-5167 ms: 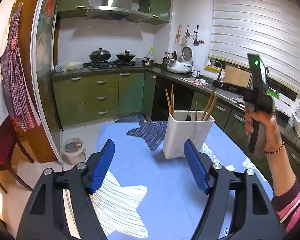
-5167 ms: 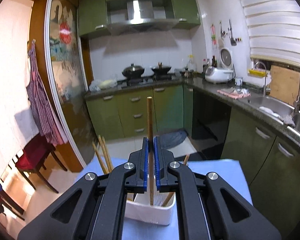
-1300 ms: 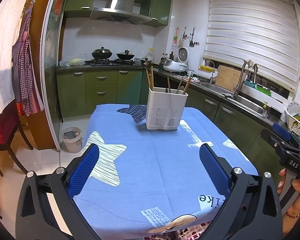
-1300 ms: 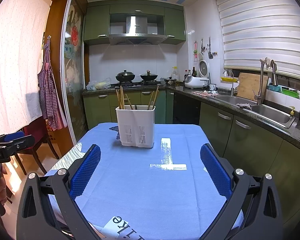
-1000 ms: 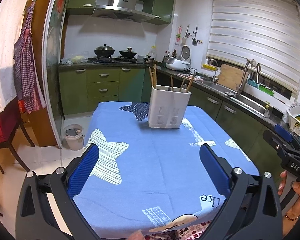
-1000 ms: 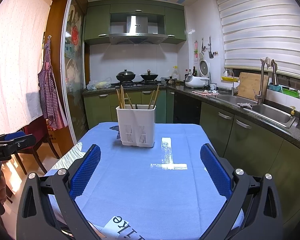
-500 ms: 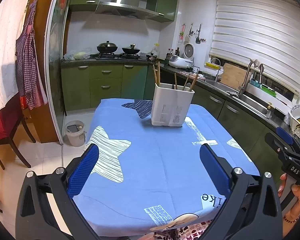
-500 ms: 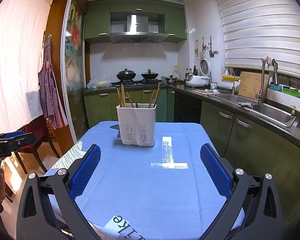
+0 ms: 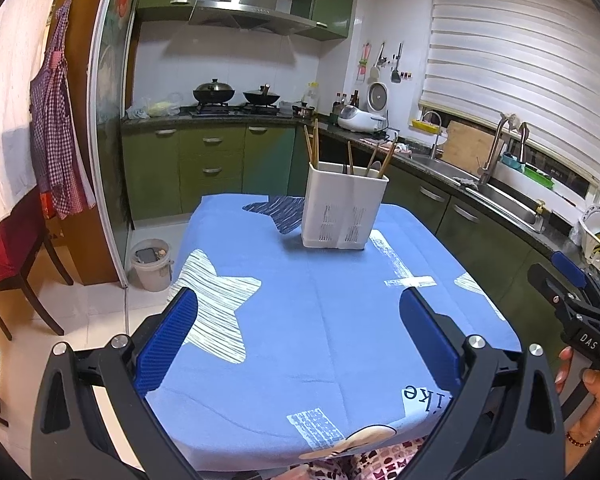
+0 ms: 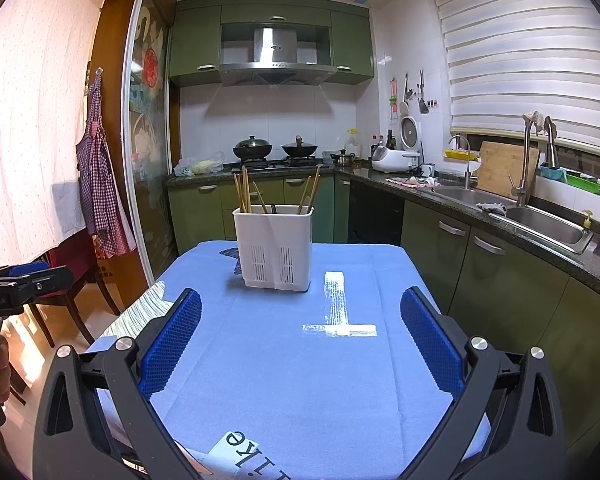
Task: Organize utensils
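A white utensil holder point(image 9: 343, 210) point(image 10: 275, 246) stands upright near the far end of the blue table point(image 9: 320, 320) point(image 10: 300, 360). Several wooden chopsticks point(image 9: 313, 145) point(image 10: 244, 188) and a dark utensil stick up out of it. My left gripper point(image 9: 298, 322) is open and empty, held over the near end of the table, far from the holder. My right gripper point(image 10: 300, 320) is also open and empty at the near end. In the left wrist view the right gripper point(image 9: 572, 304) shows at the right edge in a hand.
A blue cloth with white star prints point(image 9: 216, 304) covers the table. A red chair point(image 9: 8, 256) and a small bin point(image 9: 150, 258) stand on the floor at the left. Green cabinets, a stove and a sink counter point(image 10: 540, 216) run along the back and right.
About five seconds ago my right gripper was shut on a chopstick over the holder; it has since let go and both grippers have pulled back to the near end. In the last second, almost nothing moved.
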A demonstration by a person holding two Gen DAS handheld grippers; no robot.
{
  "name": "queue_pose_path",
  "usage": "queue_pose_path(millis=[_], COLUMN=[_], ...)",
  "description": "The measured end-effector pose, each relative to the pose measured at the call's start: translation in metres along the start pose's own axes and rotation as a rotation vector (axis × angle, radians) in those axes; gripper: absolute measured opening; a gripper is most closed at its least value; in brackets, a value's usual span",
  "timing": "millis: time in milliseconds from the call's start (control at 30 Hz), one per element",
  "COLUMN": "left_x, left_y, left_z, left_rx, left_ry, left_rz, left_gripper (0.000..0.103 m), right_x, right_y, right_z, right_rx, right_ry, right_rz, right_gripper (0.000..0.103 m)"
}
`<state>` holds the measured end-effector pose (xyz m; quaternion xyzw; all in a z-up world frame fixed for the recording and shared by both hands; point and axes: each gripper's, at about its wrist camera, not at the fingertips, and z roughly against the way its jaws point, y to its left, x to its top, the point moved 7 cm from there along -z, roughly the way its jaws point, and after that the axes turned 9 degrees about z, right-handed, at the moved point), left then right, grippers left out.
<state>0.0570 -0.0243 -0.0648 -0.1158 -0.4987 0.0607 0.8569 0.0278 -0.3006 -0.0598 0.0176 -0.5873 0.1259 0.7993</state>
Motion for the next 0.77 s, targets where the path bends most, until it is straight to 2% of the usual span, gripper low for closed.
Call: queue_pose_path(millis=[200, 367, 500, 767], left_x=[0.004, 0.010, 0.013, 0.011], left_y=[-0.001, -0.001, 0.003, 0.015], left_z=[0.006, 0.010, 0.001, -0.040], left_rx=[0.024, 0.006, 0.023, 0.052], left_ry=[-0.062, -0.103, -0.085, -0.019], left_rz=[-0.021, -0.029, -0.019, -0.014], left_gripper=[0.096, 0.096, 0.096, 0.096], right_x=[-0.002, -0.005, -0.010, -0.021], right_y=[-0.002, -0.002, -0.003, -0.010], right_z=[-0.004, -0.008, -0.015, -0.040], right_rx=[0.001, 0.005, 0.012, -0.001], right_ry=[0.002, 0.008, 0.018, 0.064], right_rz=[0.000, -0.004, -0.010, -0.008], right_gripper=[0.098, 0.098, 0.098, 0.098])
